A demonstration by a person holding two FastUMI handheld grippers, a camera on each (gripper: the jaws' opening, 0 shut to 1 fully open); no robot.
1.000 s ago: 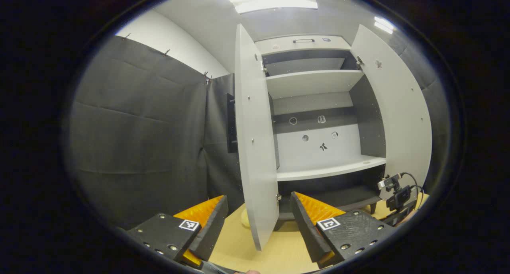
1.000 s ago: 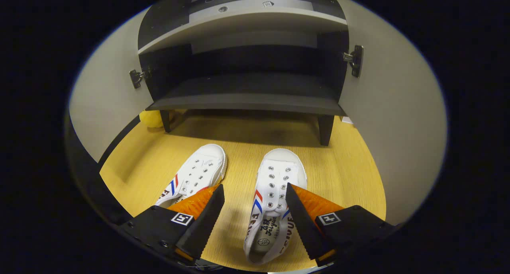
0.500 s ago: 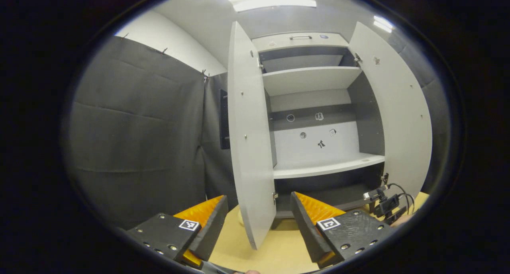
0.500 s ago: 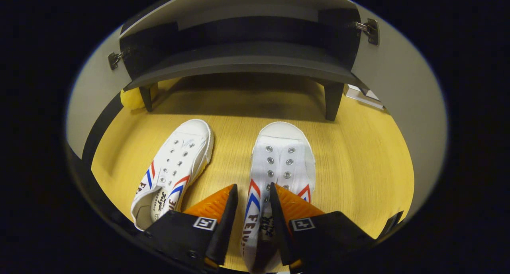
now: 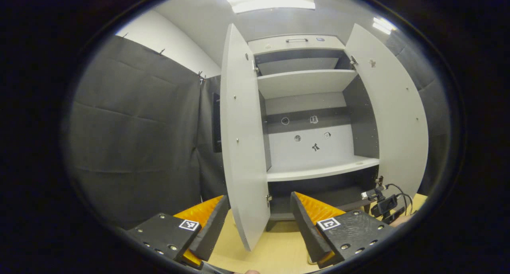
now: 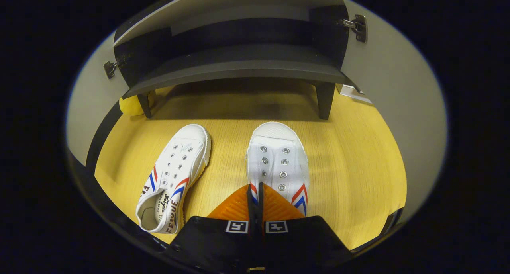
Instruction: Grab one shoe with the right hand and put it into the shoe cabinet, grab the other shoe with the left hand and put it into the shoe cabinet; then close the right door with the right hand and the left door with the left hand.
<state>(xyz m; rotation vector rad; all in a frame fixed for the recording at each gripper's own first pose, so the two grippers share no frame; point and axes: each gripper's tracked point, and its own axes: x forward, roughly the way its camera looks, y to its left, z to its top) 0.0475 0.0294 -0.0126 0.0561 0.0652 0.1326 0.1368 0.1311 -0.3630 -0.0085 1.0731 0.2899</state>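
Right gripper view: our right gripper [image 6: 255, 194] is pinched onto the side wall of the right shoe [image 6: 277, 162], toe toward the shoe cabinet [image 6: 239, 67], ready to lift | left shoe [image 6: 175, 178] lies beside it on the floor [image 6: 358, 158] | shoe lettering too distorted to read | left gripper [image 5: 259, 222] waits spread open, holding nothing, facing the left door [image 5: 243, 146]
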